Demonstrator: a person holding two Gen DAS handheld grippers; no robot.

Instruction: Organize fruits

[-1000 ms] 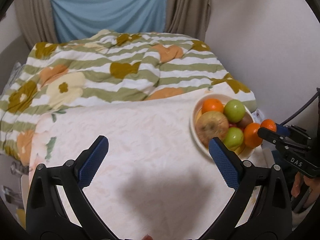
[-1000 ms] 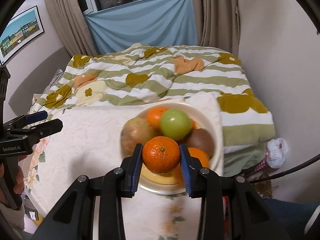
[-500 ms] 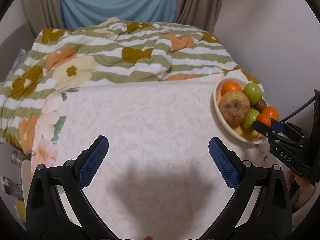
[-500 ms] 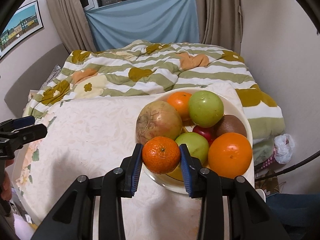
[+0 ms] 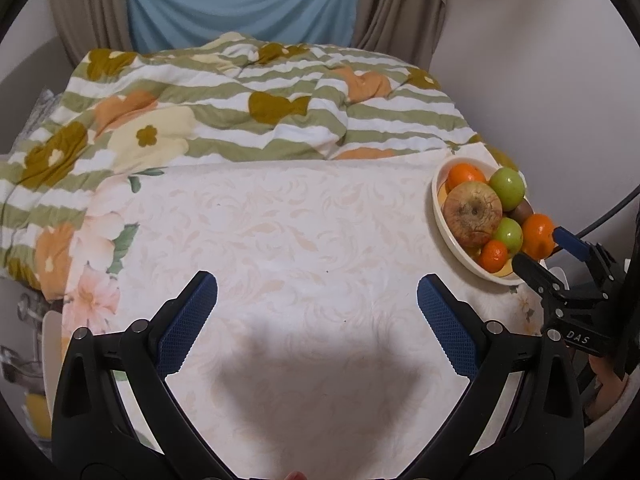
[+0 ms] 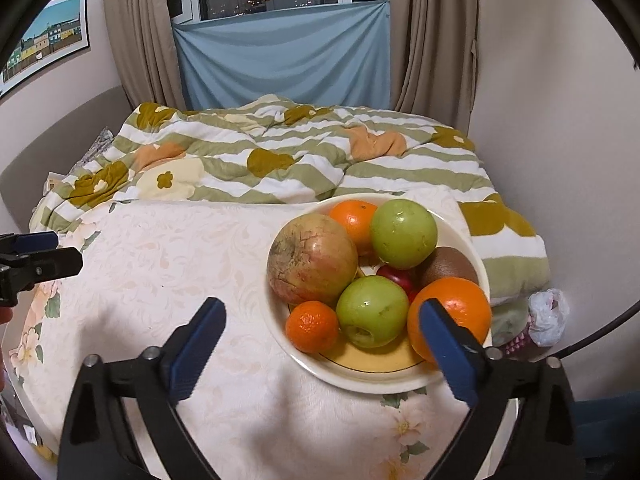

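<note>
A cream bowl (image 6: 404, 380) at the table's right edge holds a small mandarin (image 6: 312, 326), two green apples (image 6: 372, 312), a big blotched apple (image 6: 312, 266), two oranges (image 6: 450, 320), a kiwi (image 6: 452, 266) and a red fruit. My right gripper (image 6: 320, 344) is open and empty, just in front of the bowl, with the mandarin lying between and beyond its fingers. My left gripper (image 5: 316, 316) is open and empty above the bare tablecloth. The bowl (image 5: 444, 216) and the right gripper (image 5: 552, 256) also show in the left wrist view.
The table carries a cream floral cloth (image 5: 280, 240). Behind it lies a bed with a green-striped flowered quilt (image 6: 280, 160). A wall stands close on the right, and a plastic bag (image 6: 548, 316) lies beside the bed. The left gripper (image 6: 36, 264) shows at the left edge.
My right gripper has opened and let the mandarin go into the front of the bowl, then drawn back a little. My left gripper has shifted left, away from the bowl.
</note>
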